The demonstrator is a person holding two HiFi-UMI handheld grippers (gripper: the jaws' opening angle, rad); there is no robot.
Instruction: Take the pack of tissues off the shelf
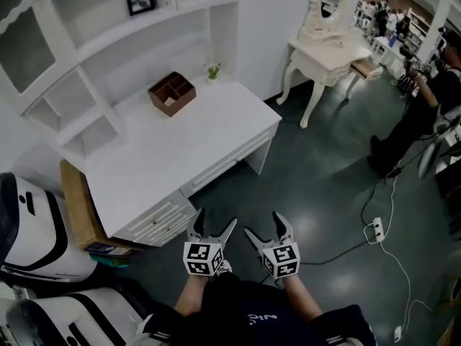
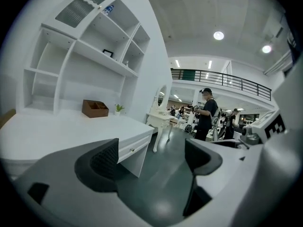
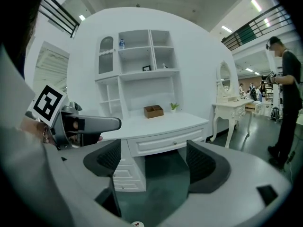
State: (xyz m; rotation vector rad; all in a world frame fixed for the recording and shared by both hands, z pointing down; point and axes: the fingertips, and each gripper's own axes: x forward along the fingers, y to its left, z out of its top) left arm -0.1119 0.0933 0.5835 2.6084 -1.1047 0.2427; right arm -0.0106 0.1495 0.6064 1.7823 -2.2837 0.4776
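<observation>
Showing only square black-and-white markers on their cubes, with no legible word anywhere, the left gripper (image 1: 216, 219) and right gripper (image 1: 262, 223) were held side by side before the person's body. They hung over the dark floor (image 1: 324, 193), short of the white desk (image 1: 180, 143). Both pointed forward and slightly down, jaws spread wide with nothing between them. The pack of tissues (image 3: 121, 43), blue and white, sat on a high shelf (image 3: 135, 47) above the desk, its print too small to read.

White shelf (image 1: 115, 39), desk (image 1: 180, 150); brown organiser (image 1: 171, 93); dark green floor (image 1: 324, 186).
</observation>
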